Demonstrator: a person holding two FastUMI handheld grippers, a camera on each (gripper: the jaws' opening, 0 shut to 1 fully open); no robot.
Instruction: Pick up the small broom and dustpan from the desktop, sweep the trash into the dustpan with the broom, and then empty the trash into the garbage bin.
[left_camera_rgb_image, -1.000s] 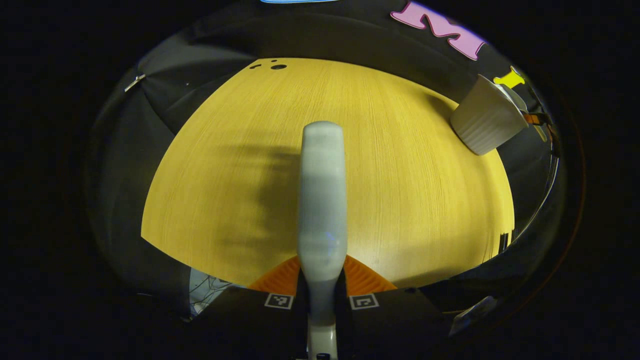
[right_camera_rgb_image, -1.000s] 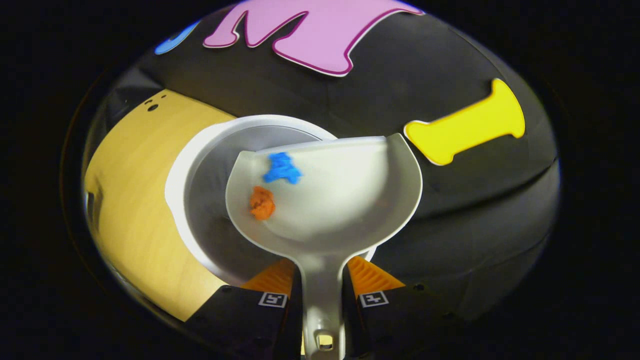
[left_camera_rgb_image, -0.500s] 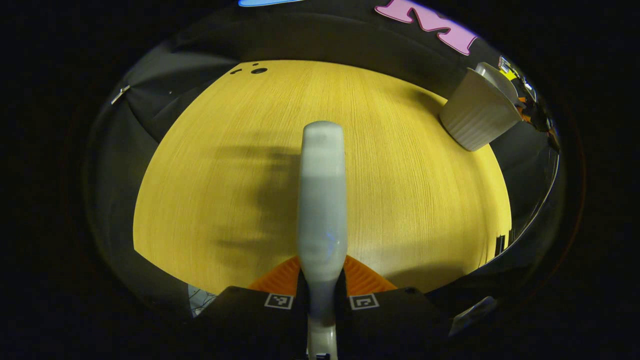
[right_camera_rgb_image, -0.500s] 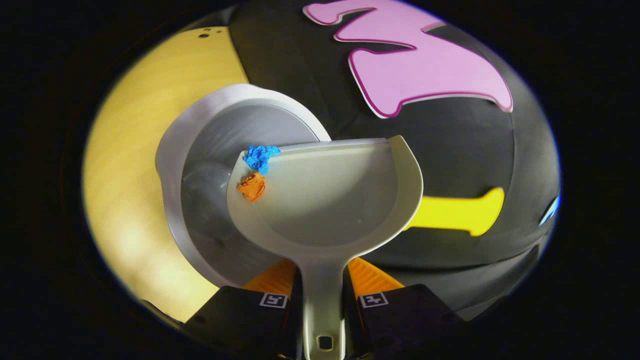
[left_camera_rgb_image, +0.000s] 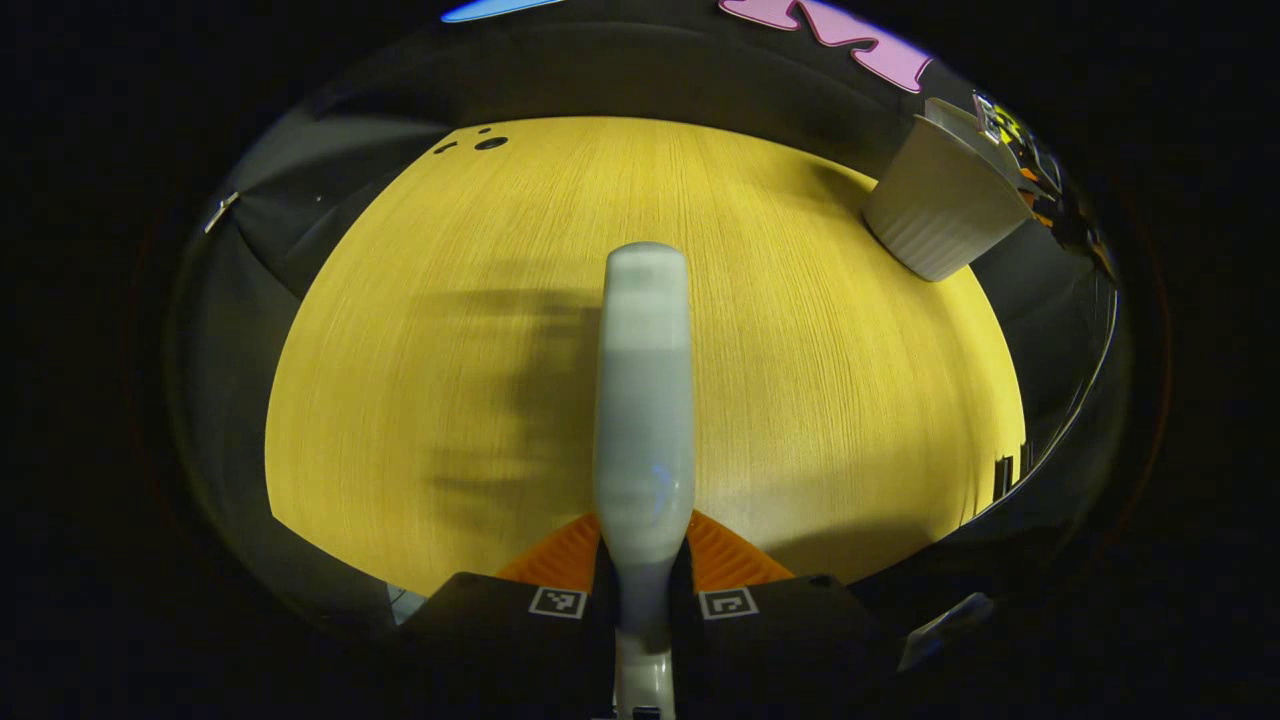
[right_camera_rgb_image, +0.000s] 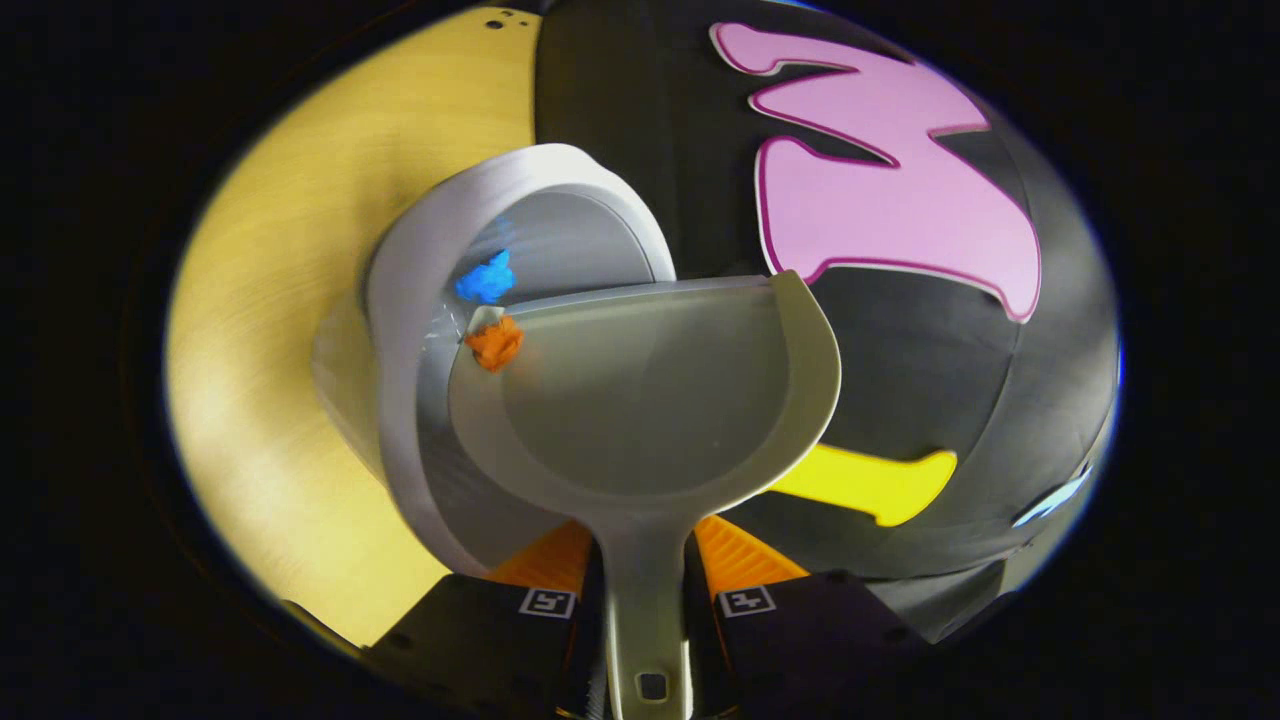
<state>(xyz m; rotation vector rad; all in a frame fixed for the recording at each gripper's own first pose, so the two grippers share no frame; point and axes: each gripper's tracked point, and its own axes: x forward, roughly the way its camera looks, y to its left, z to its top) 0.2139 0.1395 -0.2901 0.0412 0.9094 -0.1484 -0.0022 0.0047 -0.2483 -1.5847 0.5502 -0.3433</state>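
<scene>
Yellow wood-grain desktop (left_camera_rgb_image: 800, 400) spreads across the left gripper view, ringed by the booth's black cloth wall (left_camera_rgb_image: 620, 70), and it shows again at the left of the right gripper view (right_camera_rgb_image: 270, 300). On the desktop's far right corner in the left gripper view stands the pale ribbed garbage bin (left_camera_rgb_image: 935, 215), close to the wall. In the right gripper view the garbage bin (right_camera_rgb_image: 400, 400) is seen from above, its rim and open mouth turned toward the camera. Over that mouth hangs the grey dustpan (right_camera_rgb_image: 650, 400), tipped so that its front lip sits above the bin's opening, with its handle running back down the middle of the view. The right gripper (right_camera_rgb_image: 645, 590) clamps that handle, one finger pressed on each side of it. In the left gripper view the small broom (left_camera_rgb_image: 645, 400) points straight ahead above the desktop, casting a blurred shadow to its left, and the left gripper (left_camera_rgb_image: 642, 590) is closed on the broom's narrow lower end, both fingers against it. Two bits of trash remain in sight: an orange scrap (right_camera_rgb_image: 494, 342) sits at the left end of the dustpan's lip, and a blue scrap (right_camera_rgb_image: 486, 280), blurred, is just past the lip inside the garbage bin's mouth.
</scene>
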